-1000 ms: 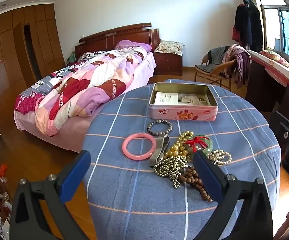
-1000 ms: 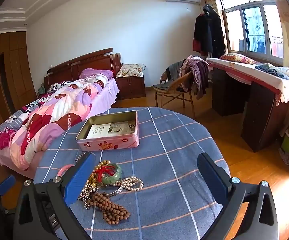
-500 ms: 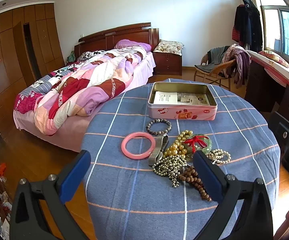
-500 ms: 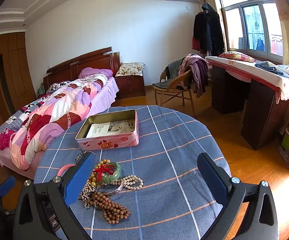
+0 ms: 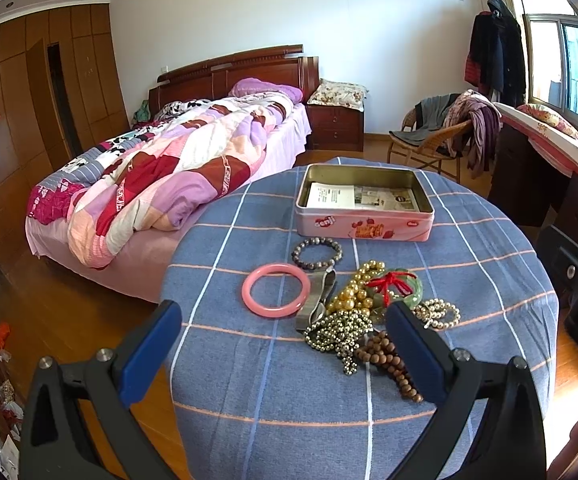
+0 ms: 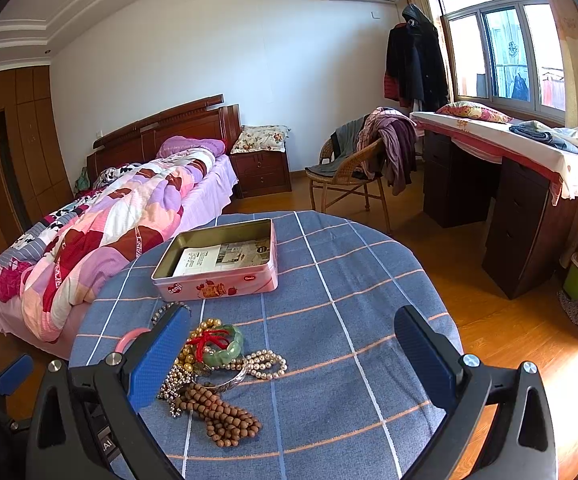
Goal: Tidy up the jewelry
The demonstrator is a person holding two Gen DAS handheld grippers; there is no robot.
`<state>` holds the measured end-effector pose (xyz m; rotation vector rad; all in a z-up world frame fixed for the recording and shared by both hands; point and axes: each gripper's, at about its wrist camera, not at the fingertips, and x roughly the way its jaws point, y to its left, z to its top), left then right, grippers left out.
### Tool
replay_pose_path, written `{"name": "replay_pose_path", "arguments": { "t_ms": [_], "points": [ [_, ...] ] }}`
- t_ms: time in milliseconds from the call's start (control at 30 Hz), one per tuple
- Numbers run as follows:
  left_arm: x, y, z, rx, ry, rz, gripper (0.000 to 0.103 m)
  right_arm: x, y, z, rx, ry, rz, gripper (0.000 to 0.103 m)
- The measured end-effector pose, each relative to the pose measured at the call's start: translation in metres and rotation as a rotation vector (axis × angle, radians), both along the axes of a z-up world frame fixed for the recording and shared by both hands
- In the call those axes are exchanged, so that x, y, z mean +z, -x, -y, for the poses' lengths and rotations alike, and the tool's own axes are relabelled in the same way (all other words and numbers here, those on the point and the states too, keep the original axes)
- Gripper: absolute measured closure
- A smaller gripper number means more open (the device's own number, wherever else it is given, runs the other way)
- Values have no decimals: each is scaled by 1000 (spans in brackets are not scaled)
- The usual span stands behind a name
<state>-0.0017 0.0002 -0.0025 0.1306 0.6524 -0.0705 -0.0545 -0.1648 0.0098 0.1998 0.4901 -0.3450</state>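
A heap of jewelry lies on the round table (image 5: 469, 288) with its blue checked cloth: a pink bangle (image 5: 276, 289), a dark bead bracelet (image 5: 317, 249), gold beads (image 5: 355, 294), a green bangle with a red tie (image 5: 399, 287) (image 6: 221, 344), small pearls (image 5: 437, 312) (image 6: 267, 364) and brown wooden beads (image 5: 389, 360) (image 6: 221, 416). Behind it stands an open pink tin (image 5: 363, 208) (image 6: 221, 260) lined with paper. My left gripper (image 5: 285, 344) hovers open in front of the heap. My right gripper (image 6: 293, 356) is open, above the table, right of the heap.
A bed with a patchwork quilt (image 5: 161, 176) lies to the left of the table. A wicker chair draped with clothes (image 6: 365, 168) and a dark desk (image 6: 509, 184) stand at the right. Wooden floor surrounds the table.
Both grippers have shifted only slightly; the table and tin sit a touch lower in the right wrist view. Nothing on the table has moved.
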Motion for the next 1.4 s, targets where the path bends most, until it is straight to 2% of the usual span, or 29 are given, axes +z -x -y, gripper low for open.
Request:
{"name": "replay_pose_path", "arguments": {
  "t_ms": [1400],
  "points": [
    [0, 0, -2, 0, 9, -6, 0, -4, 2, 1, -2, -23, -4, 1]
  ]
}}
